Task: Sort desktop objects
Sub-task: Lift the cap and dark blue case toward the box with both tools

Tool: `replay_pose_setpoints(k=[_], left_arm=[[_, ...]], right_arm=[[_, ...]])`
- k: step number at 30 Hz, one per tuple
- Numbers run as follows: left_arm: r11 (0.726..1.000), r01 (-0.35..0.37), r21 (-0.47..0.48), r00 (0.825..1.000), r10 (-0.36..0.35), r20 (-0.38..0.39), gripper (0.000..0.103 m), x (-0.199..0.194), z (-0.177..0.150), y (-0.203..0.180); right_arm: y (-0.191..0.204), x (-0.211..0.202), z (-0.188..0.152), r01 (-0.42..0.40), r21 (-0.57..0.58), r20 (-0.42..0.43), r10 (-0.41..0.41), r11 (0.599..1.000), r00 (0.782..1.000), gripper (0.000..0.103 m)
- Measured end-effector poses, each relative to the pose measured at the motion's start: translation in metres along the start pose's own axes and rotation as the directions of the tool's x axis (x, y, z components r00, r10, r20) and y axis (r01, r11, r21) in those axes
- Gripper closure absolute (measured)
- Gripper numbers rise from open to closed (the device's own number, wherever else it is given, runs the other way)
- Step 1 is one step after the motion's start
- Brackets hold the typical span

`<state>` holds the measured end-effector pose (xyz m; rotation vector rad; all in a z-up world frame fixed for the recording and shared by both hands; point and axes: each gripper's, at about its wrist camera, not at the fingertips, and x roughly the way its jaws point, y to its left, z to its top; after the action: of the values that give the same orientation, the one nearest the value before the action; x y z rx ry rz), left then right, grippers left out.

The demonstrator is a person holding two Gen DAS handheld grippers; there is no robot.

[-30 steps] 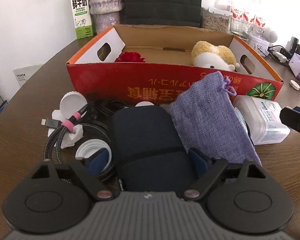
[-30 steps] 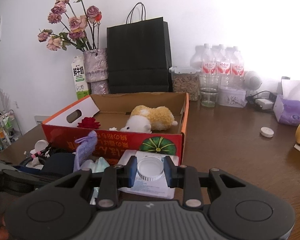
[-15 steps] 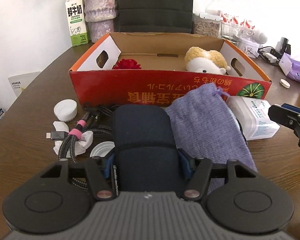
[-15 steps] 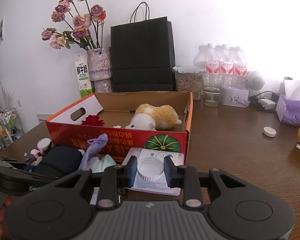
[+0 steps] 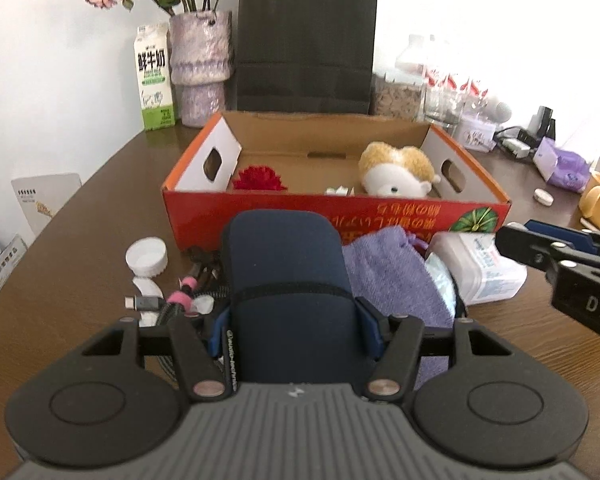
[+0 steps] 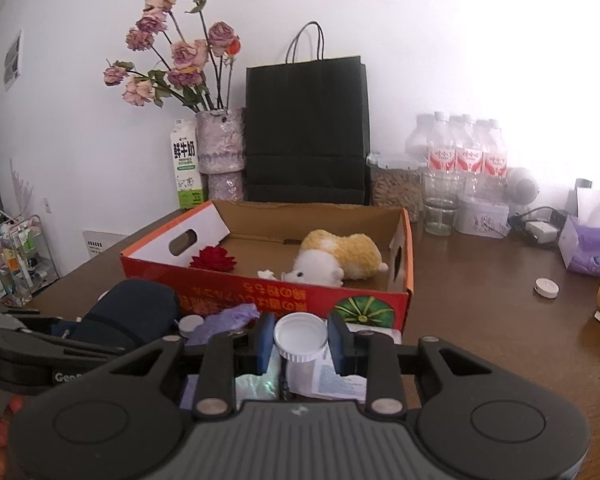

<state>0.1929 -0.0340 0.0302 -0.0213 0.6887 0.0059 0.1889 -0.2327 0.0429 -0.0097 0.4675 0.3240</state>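
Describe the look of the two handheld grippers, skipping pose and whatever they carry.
The left gripper and the right gripper look alike: ribbed grey body, two round black discs, black linkage arms with silver pivot pins, blue pads on black fingers. White lettering marks each one's side, partly readable. No cables or sleeves show.

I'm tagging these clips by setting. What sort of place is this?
Probably a home or small office: a cluttered wooden table against a white wall, with a vase of dried roses, a milk carton, bottled water and a tissue pack along the back.
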Motion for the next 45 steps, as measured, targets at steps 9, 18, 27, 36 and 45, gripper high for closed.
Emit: replay_pose_setpoints(k=[9,18,27,36,45], left_arm=[[0.999,0.053,0.013,0.996,-0.054,0.075,0.041,-0.012,0.019,0.007],[0.997,0.072,0.020,0.983,-0.074,0.170,0.041,0.000,0.067,0.024],[0.999,0.038,-0.020,0.971,-0.032,0.238,0.041,0.043,0.124,0.043],[0.999,0.030,-0.043,0.984,-0.022,0.179,0.041,0.109,0.137,0.051],[1.000,0.019,-0.015,0.995,-0.017,0.099,0.041,0.143,0.127,0.051]], right_arm=[[0.018,-0.001,0.018,0.011,-0.021,0.023,-0.010,1.000,1.000,0.076],[0.033,0.027,0.058,0.013,-0.043,0.065,-0.010,0.999,0.998,0.076],[0.038,0.082,0.109,0.003,-0.042,0.097,0.001,0.999,0.995,0.076],[0.035,0.151,0.117,-0.032,-0.023,0.017,0.032,0.999,0.999,0.076],[0.032,0.186,0.095,-0.022,-0.022,-0.079,0.020,1.000,0.997,0.076]])
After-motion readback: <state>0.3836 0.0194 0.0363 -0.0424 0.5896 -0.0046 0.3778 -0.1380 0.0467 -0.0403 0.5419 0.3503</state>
